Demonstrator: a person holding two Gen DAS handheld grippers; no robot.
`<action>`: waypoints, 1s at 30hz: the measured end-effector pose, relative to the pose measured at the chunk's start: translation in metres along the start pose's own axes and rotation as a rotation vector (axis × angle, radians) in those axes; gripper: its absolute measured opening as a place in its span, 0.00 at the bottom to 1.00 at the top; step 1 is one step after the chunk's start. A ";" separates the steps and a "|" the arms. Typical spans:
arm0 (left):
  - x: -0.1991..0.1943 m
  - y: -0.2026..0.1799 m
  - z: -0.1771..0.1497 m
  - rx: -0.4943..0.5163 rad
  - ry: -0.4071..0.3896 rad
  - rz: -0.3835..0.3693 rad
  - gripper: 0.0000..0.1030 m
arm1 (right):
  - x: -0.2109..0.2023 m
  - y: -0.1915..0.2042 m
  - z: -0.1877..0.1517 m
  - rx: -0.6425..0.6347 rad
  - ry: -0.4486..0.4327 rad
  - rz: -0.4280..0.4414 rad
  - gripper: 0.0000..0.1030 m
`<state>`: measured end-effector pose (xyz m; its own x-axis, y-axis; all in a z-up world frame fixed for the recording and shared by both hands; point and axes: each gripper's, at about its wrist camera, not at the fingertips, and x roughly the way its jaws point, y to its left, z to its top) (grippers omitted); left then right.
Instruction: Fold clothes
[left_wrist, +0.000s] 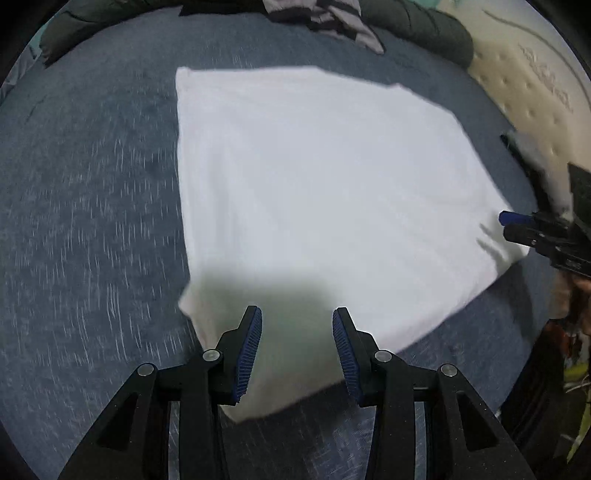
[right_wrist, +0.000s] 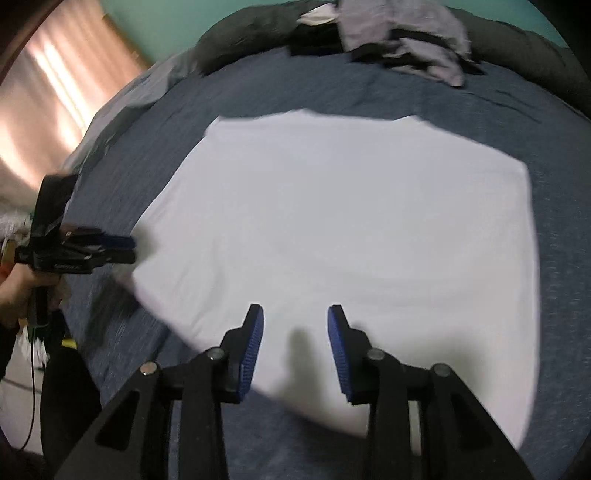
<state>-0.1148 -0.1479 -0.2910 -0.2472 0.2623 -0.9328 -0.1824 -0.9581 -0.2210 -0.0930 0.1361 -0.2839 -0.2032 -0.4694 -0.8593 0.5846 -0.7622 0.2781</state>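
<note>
A white garment (left_wrist: 325, 192) lies spread flat on the blue bed cover (left_wrist: 92, 221), folded into a rough rectangle. It also shows in the right wrist view (right_wrist: 332, 229). My left gripper (left_wrist: 297, 350) is open and empty above the garment's near corner. My right gripper (right_wrist: 295, 350) is open and empty above the garment's near edge. The right gripper shows from the side at the garment's right corner in the left wrist view (left_wrist: 517, 225). The left gripper shows at the garment's left edge in the right wrist view (right_wrist: 125, 249).
A pile of grey and black striped clothes (left_wrist: 332, 18) lies at the far edge of the bed, also in the right wrist view (right_wrist: 406, 40). A dark green duvet (left_wrist: 424, 26) is bunched behind it. Bare mattress (left_wrist: 517, 85) shows at right. A curtain (right_wrist: 55, 92) hangs at left.
</note>
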 end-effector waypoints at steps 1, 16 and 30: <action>0.003 0.000 -0.004 0.002 0.008 0.010 0.42 | 0.005 0.009 -0.004 -0.006 0.008 0.004 0.35; 0.014 0.019 -0.028 -0.022 0.050 0.024 0.42 | 0.028 0.007 -0.025 -0.015 0.095 -0.123 0.22; 0.013 0.022 -0.028 -0.030 0.071 0.017 0.42 | 0.061 0.058 -0.021 -0.153 0.137 -0.113 0.21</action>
<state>-0.0953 -0.1684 -0.3153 -0.1818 0.2377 -0.9542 -0.1495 -0.9658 -0.2121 -0.0545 0.0724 -0.3294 -0.1717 -0.3127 -0.9342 0.6784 -0.7252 0.1180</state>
